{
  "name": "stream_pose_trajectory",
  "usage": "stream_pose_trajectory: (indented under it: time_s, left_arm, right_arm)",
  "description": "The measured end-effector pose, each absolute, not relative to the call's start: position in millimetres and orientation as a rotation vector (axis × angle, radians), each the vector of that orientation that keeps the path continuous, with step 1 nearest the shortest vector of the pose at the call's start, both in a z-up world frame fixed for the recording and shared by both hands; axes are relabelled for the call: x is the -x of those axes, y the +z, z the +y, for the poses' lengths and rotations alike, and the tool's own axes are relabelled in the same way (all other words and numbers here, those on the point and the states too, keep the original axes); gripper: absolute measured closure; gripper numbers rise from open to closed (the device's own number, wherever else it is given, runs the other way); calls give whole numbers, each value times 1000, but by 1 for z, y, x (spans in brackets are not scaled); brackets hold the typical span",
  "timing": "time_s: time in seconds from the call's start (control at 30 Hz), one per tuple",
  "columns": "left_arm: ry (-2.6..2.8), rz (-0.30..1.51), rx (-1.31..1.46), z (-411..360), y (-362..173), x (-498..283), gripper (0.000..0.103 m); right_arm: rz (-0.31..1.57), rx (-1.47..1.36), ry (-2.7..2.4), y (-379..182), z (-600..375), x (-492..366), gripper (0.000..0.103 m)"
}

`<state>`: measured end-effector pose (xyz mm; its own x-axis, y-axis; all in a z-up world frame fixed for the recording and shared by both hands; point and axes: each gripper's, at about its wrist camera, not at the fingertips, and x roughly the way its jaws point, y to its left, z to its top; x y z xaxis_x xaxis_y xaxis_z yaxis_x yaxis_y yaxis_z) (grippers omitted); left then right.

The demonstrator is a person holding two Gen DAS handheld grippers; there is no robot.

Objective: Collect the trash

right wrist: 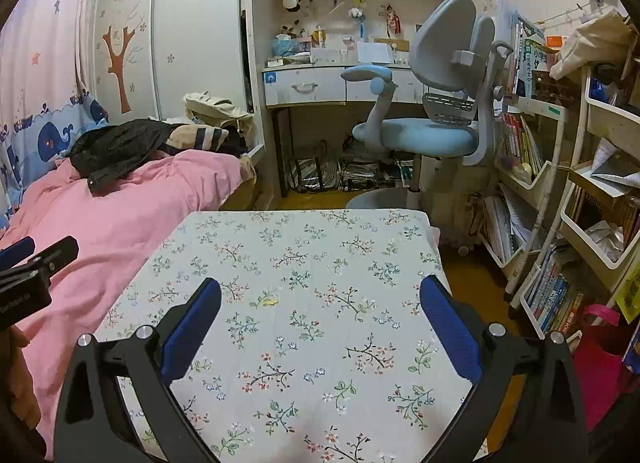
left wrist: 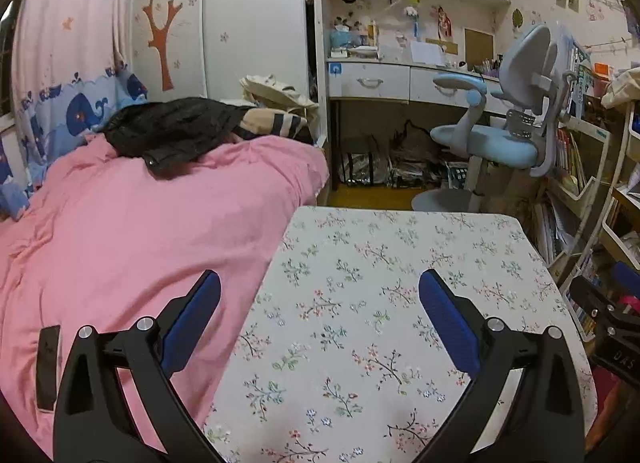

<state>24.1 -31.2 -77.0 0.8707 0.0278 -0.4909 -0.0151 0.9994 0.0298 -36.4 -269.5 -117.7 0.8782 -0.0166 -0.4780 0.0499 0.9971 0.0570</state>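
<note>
My left gripper [left wrist: 320, 283] is open and empty, held over the left part of a small table with a floral cloth [left wrist: 400, 263]. My right gripper [right wrist: 320, 291] is open and empty over the same table [right wrist: 304, 247]. The right gripper's body shows at the right edge of the left wrist view [left wrist: 608, 315], and the left gripper's body shows at the left edge of the right wrist view [right wrist: 28, 275]. I see no loose trash on the tabletop in either view.
A bed with a pink duvet [left wrist: 120, 223] lies left of the table, with a black jacket [left wrist: 172, 131] on it. A blue-grey desk chair [right wrist: 432, 131] and a desk [right wrist: 320, 83] stand beyond. Shelves of books [right wrist: 560, 263] and a pink bag [right wrist: 600, 355] are at the right.
</note>
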Motion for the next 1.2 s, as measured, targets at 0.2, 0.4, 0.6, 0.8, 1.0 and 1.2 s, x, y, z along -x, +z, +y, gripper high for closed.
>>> stream_pose_trajectory:
  time_s: [0.2,0.4,0.6,0.8,1.0,1.2]
  left_arm:
    - [16,521,-37,-36,-80,-25,7]
    - [-11,512,-62,-46,-79,-20,7]
    - [-15,511,-56,-47,-77,-20,7]
    - [-4,515,-54,-47,-78,-22,7]
    - [15,538,-59,-45,-79,-24,7]
    - [13,542,-48,-43,-79,-25,7]
  right_arm:
    - [514,-61,-50,-122,-272,31,7]
    - [515,-53,-52,-124,-270,30,7]
    - [509,-46,-56,-124,-268,30,7]
    - [510,-47,-65,-125,-268,28,7]
    - [515,-42,-63,-126,-269,28,7]
    - [515,-42,-63,-127,-269,28,7]
